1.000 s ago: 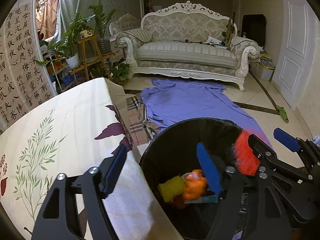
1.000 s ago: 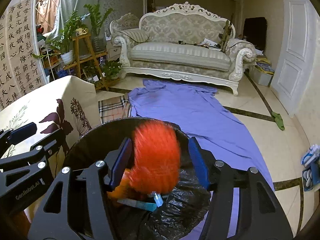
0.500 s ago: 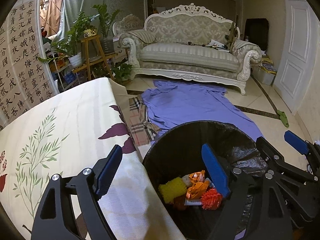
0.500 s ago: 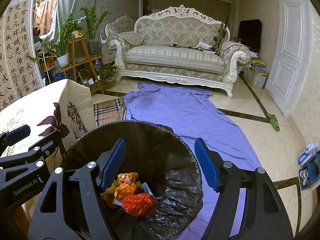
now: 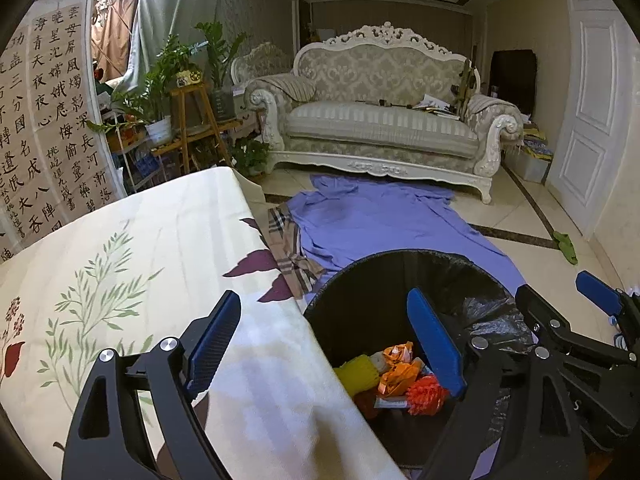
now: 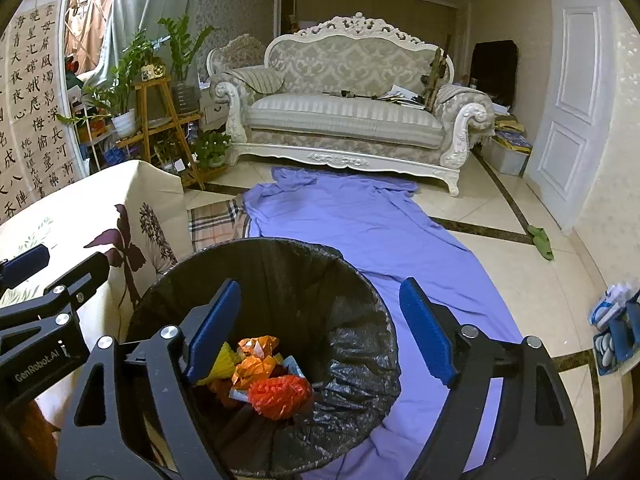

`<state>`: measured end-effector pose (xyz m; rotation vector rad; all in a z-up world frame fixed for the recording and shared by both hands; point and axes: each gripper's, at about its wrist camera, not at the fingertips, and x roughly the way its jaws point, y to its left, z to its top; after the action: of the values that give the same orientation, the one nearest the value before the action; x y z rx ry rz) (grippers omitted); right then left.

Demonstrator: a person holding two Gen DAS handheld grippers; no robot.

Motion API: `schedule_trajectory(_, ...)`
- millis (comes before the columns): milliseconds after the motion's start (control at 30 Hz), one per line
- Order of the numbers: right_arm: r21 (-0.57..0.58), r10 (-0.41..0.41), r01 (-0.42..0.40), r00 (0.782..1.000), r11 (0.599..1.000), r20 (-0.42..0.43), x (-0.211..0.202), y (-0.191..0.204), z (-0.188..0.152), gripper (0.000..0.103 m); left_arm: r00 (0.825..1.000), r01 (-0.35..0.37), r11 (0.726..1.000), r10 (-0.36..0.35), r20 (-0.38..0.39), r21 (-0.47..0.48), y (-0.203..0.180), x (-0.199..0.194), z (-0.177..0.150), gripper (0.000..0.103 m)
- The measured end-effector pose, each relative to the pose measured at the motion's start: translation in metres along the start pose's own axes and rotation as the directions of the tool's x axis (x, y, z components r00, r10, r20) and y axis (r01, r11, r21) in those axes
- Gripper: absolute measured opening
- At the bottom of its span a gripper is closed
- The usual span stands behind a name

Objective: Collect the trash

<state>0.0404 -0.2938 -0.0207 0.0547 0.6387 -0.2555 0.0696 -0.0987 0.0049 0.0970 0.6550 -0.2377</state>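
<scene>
Your black bin (image 6: 360,360) holds red (image 6: 280,390), orange (image 6: 256,366) and yellow trash (image 6: 222,360); beside it, a cream leaf-print counter (image 5: 160,240), a purple sheet (image 6: 352,224) and a plaid cloth (image 6: 214,218).

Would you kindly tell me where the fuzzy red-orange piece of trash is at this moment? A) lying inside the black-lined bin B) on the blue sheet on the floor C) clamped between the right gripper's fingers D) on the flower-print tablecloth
A: the fuzzy red-orange piece lies inside the bin on the other trash, below the right gripper, whose jaws are opening with nothing between them.

"genrobot.ai" on left gripper (image 6: 44,312)
</scene>
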Motion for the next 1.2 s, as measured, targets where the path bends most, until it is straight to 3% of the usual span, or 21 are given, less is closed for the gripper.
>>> schedule_trajectory(767,-0.016,0.024,-0.023,0.995,1.0,0.094,-0.088,0.011,-0.009,0.086,0.996,-0.001,1.0,0.003,0.086,-0.022,0.021,-0.073,-0.02,0.085)
schedule_trajectory(1200,-0.026,0.034,-0.031,0.994,0.999,0.107,-0.102,0.013,-0.011,0.086,0.994,-0.001,0.999,0.005,0.108,-0.032,0.028,-0.087,-0.02,0.085)
